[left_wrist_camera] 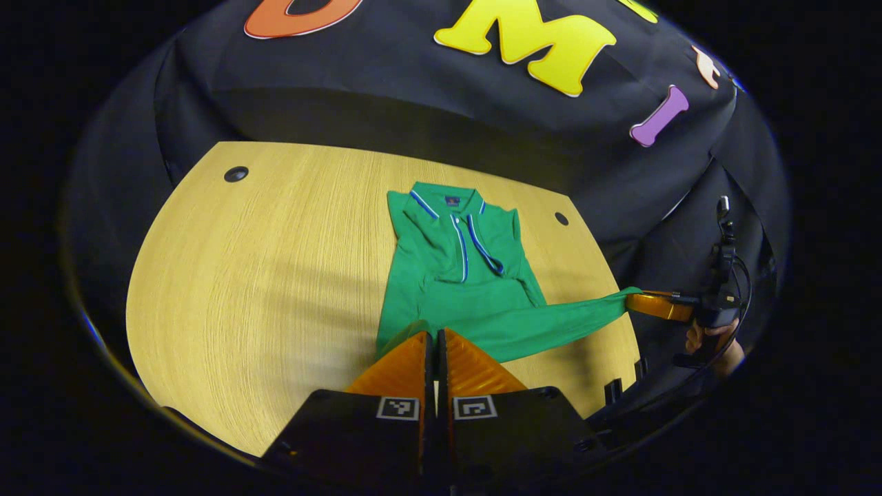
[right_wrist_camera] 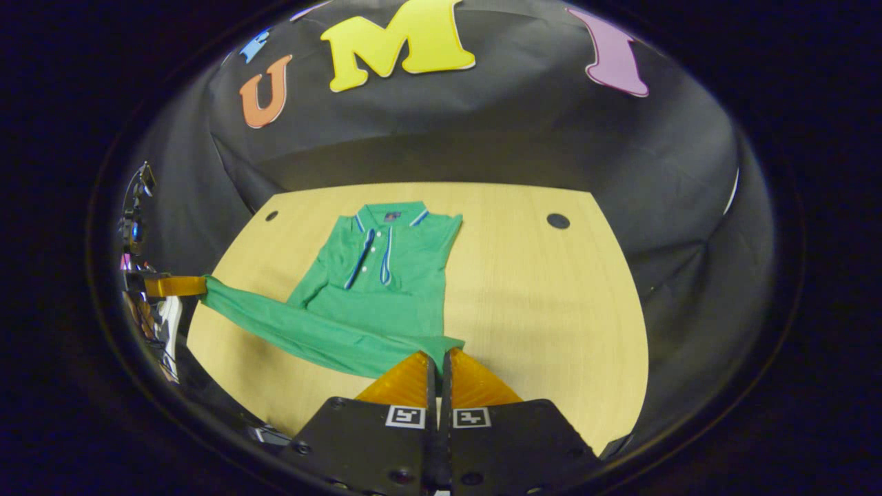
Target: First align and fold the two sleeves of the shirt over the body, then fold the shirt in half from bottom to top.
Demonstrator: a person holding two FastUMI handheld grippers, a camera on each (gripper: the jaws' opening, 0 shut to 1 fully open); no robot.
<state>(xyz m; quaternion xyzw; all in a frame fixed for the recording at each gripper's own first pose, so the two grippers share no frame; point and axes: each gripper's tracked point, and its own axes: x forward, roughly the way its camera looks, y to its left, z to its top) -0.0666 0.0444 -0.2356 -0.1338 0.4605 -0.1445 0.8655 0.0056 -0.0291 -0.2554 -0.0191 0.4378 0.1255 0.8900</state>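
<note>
A green polo shirt (left_wrist_camera: 455, 275) with a blue-and-white trimmed collar lies on the wooden table (left_wrist_camera: 262, 262), collar toward the far wall. Its sleeves look folded in over the body. In the left gripper view my left gripper (left_wrist_camera: 435, 337) is shut on one bottom corner of the shirt. My right gripper (left_wrist_camera: 630, 301) holds the other bottom corner off to the right. The hem is pulled taut between them and raised off the table. In the right gripper view my right gripper (right_wrist_camera: 438, 358) is shut on the shirt (right_wrist_camera: 379, 289), and the left gripper (right_wrist_camera: 205, 284) grips the far end.
The table (right_wrist_camera: 537, 296) has a round dark hole near each far corner (left_wrist_camera: 236, 173) (right_wrist_camera: 557, 221). Black cloth walls close in the back and sides. A hand (left_wrist_camera: 710, 337) holds the right gripper beyond the table's right edge.
</note>
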